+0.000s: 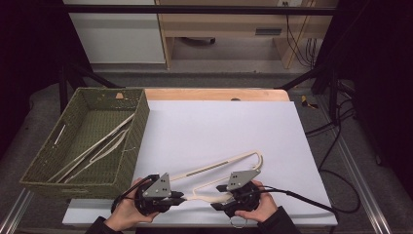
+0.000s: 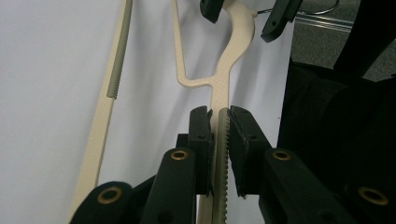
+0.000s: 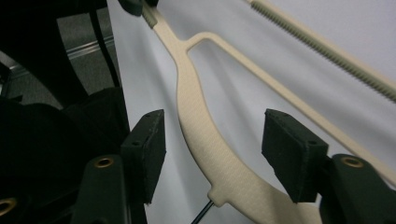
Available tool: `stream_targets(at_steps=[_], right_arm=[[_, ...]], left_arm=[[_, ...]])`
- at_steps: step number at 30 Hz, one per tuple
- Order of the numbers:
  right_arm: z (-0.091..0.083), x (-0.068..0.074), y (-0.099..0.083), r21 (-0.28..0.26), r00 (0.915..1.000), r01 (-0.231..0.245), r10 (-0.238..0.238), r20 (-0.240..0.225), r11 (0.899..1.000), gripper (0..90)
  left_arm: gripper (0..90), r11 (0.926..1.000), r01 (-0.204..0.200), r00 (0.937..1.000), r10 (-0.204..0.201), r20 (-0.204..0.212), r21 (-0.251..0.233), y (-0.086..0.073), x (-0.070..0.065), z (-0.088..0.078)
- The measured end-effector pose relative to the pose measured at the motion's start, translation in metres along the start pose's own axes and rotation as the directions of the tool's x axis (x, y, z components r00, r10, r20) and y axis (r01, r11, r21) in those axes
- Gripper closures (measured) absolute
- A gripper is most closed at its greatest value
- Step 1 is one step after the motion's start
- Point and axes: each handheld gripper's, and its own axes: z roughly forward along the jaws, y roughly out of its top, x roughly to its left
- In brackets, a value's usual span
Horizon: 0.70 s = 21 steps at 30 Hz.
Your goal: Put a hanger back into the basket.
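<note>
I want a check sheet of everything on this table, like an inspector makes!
Surface: white sheet over a wooden table.
Job's things: cream hanger flat on the sheet.
Clutter: green woven basket at the left with more hangers inside.
Grippers: left tool clamped on the hanger's arm; right tool astride the neck, pads not touching.
Cables: black cable trails from the right tool.
Surroundings: wooden furniture behind.

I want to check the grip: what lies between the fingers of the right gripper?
In the right gripper view, the cream hanger runs between the right gripper's fingers; gaps show on both sides, so they do not press it.
</note>
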Motion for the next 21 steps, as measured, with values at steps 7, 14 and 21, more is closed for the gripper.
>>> stream_targets(at_steps=[7,14,21], right_arm=[[0.0070,0.0006,-0.0021,0.052,0.9989,0.048,-0.047,-0.007,0.998,57.0],[0.0089,-0.0005,-0.0021,0.063,0.9960,0.086,-0.085,-0.027,0.994,60.8],[0.0090,0.0003,-0.0022,0.042,0.9884,0.138,-0.135,-0.068,0.990,67.0]], left_arm=[[79.3,0.9995,-0.019,0.9998,0.019,0.007,0.024,0.0002,0.0005,0.0012],[79.2,0.9997,0.011,0.9997,-0.011,0.019,0.020,-0.0006,0.0000,0.0040],[78.9,0.9993,0.015,0.9995,-0.016,0.025,0.033,-0.0016,0.0005,0.0061]])
